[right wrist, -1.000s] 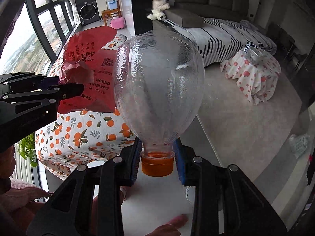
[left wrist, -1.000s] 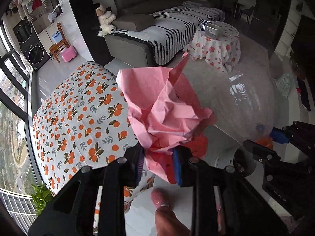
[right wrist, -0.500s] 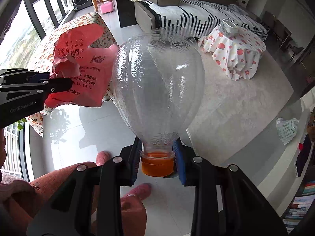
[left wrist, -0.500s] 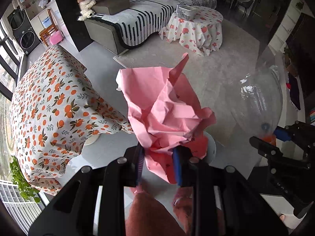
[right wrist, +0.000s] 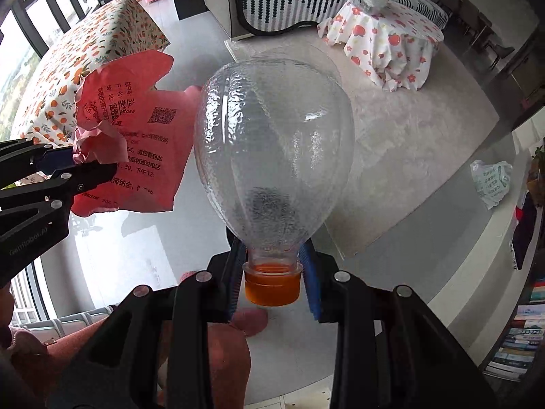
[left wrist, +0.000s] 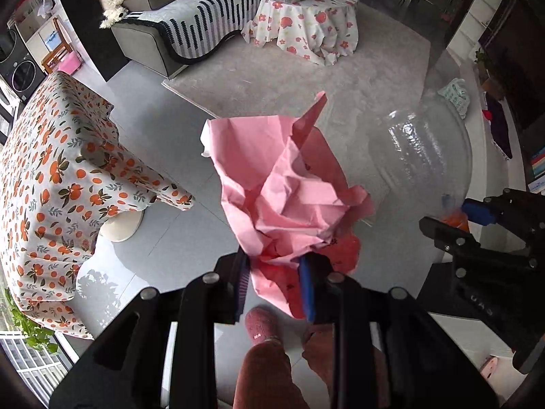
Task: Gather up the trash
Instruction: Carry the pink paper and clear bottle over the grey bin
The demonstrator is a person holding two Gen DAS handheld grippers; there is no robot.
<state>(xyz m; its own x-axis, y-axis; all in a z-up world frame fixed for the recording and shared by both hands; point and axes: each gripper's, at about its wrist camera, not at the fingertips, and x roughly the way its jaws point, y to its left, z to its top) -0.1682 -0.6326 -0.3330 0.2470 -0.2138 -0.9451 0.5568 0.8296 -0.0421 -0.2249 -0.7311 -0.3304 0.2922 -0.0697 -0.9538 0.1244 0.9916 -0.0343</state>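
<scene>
My left gripper point(left wrist: 274, 279) is shut on a crumpled pink paper point(left wrist: 286, 191) with red printed text and holds it in the air above the grey floor. My right gripper point(right wrist: 272, 279) is shut on the neck, just above the orange cap, of an empty clear plastic bottle point(right wrist: 272, 150), its body pointing away from me. In the right wrist view the pink paper point(right wrist: 129, 143) and the left gripper point(right wrist: 68, 170) are at the left. In the left wrist view the bottle point(left wrist: 429, 163) and the right gripper point(left wrist: 456, 218) are at the right.
A table with an orange-print cloth point(left wrist: 51, 177) stands at the left. A round table with a red-flower cloth point(left wrist: 306, 24) and a striped sofa point(left wrist: 211, 17) stand beyond a grey rug point(left wrist: 289, 85). A pale green plastic bag point(right wrist: 490, 177) lies at the right. The person's legs and pink slipper point(left wrist: 262, 327) are below.
Both grippers have swung away from the orange-print table toward the rug and open floor, still holding the paper and the bottle. The table has moved left in both views.
</scene>
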